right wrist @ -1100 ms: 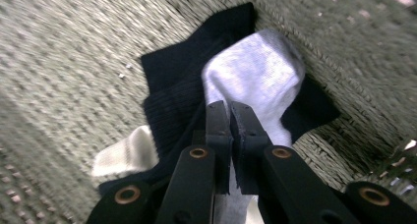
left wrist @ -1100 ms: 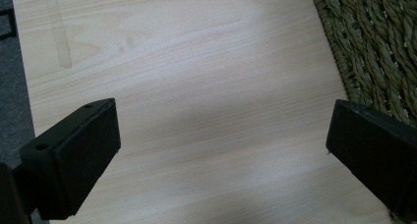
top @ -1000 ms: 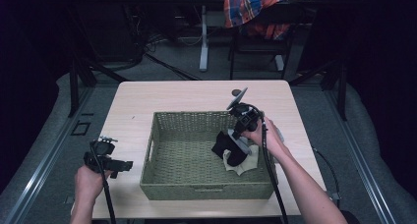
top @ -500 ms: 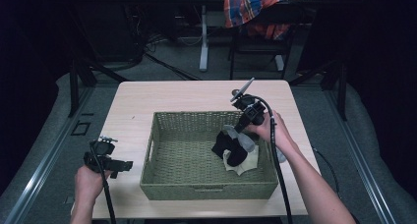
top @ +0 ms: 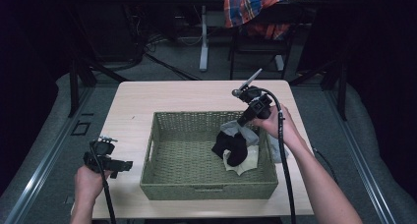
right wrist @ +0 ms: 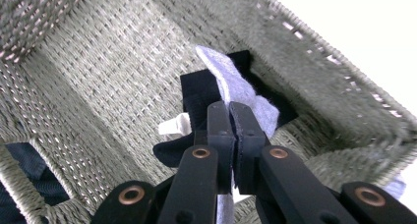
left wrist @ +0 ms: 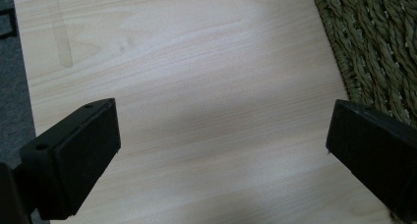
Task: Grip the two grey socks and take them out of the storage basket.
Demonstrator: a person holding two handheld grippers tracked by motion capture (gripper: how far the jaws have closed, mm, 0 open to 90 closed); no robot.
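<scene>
Lifting clothes out of the woven basket (top: pixel 206 184) on the table (top: pixel 147 98) looks like the work in hand, and the risks run from the big things down. The basket is light and sits loose, so if the cloth drags on the right-hand wall it could tip or slide. The right gripper (right wrist: pixel 230 117) has its jaws pressed together on a fold of the grey garment (right wrist: pixel 231 84), which hangs from them over the right inner side of the basket. Beneath it lie the black garment (top: pixel 231 146) and a cream piece (top: pixel 244 161), touching it, so they could cling and ride up, then drop outside. The pinch takes only a thin edge, which could slip free under the hanging weight. The left gripper (left wrist: pixel 221 150) hovers with jaws wide apart over bare table just left of the basket, holding nothing, so nothing steadies the basket. Against the frame a second ago, the right gripper stands higher and the grey garment has come up out of the pile; the left hand (top: pixel 88 182) has kept its place.
</scene>
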